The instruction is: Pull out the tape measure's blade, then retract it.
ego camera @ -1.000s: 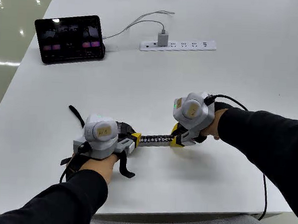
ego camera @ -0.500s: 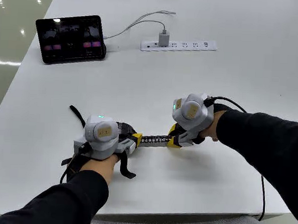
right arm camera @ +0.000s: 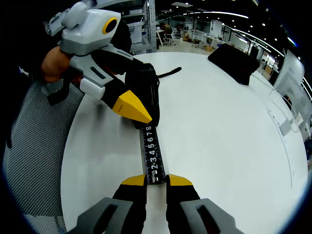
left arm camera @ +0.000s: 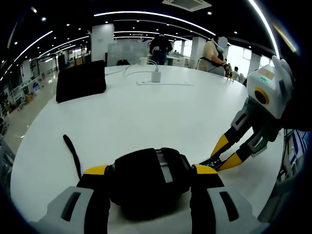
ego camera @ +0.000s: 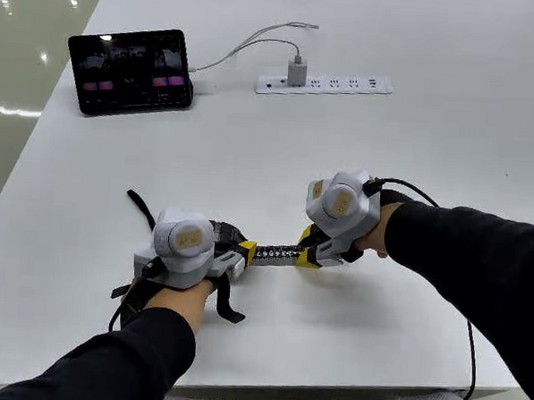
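Observation:
The black tape measure case point(left arm camera: 148, 180) lies on the white table point(ego camera: 251, 154), and my left gripper point(left arm camera: 151, 170) is shut on it, one yellow-tipped jaw on each side. In the head view the case point(ego camera: 225, 234) sits under the left gripper point(ego camera: 237, 252). A short length of black blade point(right arm camera: 151, 156) with white numbers runs from the case point(right arm camera: 146, 87) to my right gripper point(right arm camera: 156, 181), which is shut on the blade's end. The blade point(ego camera: 275, 252) bridges the small gap to the right gripper point(ego camera: 307, 256). The case's black strap point(ego camera: 139, 207) trails off to the left.
A dark tablet point(ego camera: 130, 69) stands at the back left. A white power strip point(ego camera: 325, 82) with a plugged-in charger point(ego camera: 297, 71) and cable lies at the back centre. The table's front edge point(ego camera: 329, 381) runs close below the grippers. People stand far off point(left arm camera: 214, 53).
My right gripper has moved left toward the case with the blade's end in it, and the exposed blade is shorter. The left gripper has stayed on the case.

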Demonstrator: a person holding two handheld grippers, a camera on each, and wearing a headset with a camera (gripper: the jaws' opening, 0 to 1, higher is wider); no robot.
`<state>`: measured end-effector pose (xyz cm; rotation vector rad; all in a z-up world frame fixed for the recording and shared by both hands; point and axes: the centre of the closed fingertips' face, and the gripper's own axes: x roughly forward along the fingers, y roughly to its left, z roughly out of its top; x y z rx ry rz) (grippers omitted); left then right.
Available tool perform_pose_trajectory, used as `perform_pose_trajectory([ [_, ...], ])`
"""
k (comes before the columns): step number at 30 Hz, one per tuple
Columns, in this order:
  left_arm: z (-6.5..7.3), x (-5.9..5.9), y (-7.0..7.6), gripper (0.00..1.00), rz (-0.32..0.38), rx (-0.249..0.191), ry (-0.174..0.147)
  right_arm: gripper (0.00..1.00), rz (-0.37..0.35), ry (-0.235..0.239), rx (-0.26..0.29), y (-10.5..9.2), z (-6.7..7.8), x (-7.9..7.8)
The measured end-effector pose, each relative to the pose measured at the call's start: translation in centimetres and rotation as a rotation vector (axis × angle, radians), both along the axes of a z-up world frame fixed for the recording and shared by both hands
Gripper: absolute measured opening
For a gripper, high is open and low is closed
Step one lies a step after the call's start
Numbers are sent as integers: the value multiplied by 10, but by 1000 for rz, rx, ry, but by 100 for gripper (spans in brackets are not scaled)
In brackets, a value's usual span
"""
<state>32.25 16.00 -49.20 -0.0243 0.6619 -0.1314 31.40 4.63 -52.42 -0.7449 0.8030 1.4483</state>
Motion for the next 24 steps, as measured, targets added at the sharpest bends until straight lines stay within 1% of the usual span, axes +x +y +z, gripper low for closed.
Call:
perform_pose_trajectory([
  [13,1,0,0,62,3,-11,1,12,-17,3,34,11,0,-4],
  [24,1,0,1,62,4,-15,-2,12,-14,1,47,18,1,-5],
])
